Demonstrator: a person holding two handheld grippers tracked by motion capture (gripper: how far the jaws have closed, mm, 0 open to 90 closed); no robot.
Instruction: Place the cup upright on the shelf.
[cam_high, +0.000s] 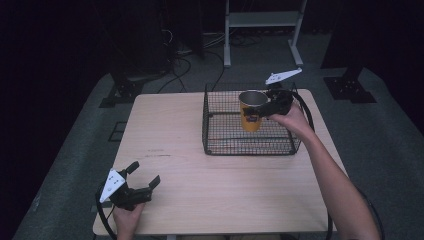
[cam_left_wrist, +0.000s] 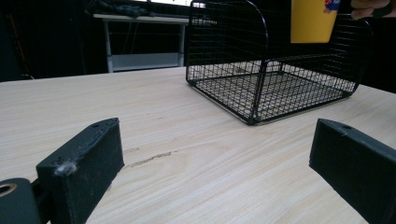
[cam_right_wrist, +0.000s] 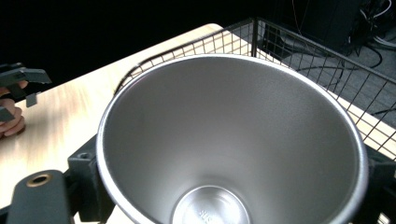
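Over the far right part of the worktop (cam_high: 200, 175), the high view shows the right gripper (cam_high: 264, 111) pinching a yellow cup (cam_high: 251, 111) with a steel lining, holding it upright above the floor of a black wire basket (cam_high: 220, 145). The cup hangs inside the basket's outline, toward its far right, and looks lifted clear of the mesh. At the near left corner the left gripper (cam_high: 146, 176) rests low over bare wood, jaws spread, holding nothing, well apart from the basket.

From the left gripper view, its two black jaws stand wide apart with only worktop (cam_left_wrist: 196, 154) between them. Beyond, the wire basket (cam_left_wrist: 261, 93) sits on the wood, and the cup (cam_left_wrist: 310, 21) hangs at the top edge, its base plainly above the basket's floor.

Seen through the right gripper view, the cup's shiny steel inside (cam_right_wrist: 233, 140) sits between the jaws, which press on its outer wall on either side. The basket's rim (cam_right_wrist: 299, 46) runs behind it.

My judgement: the step in hand is carrying the cup relative to the basket, either lowering it in or lifting it out; which one I cannot tell. Either way, the next move calls for keeping the cup level and clear of the wire walls, with a firm squeeze, since the smooth tapered wall could slip.
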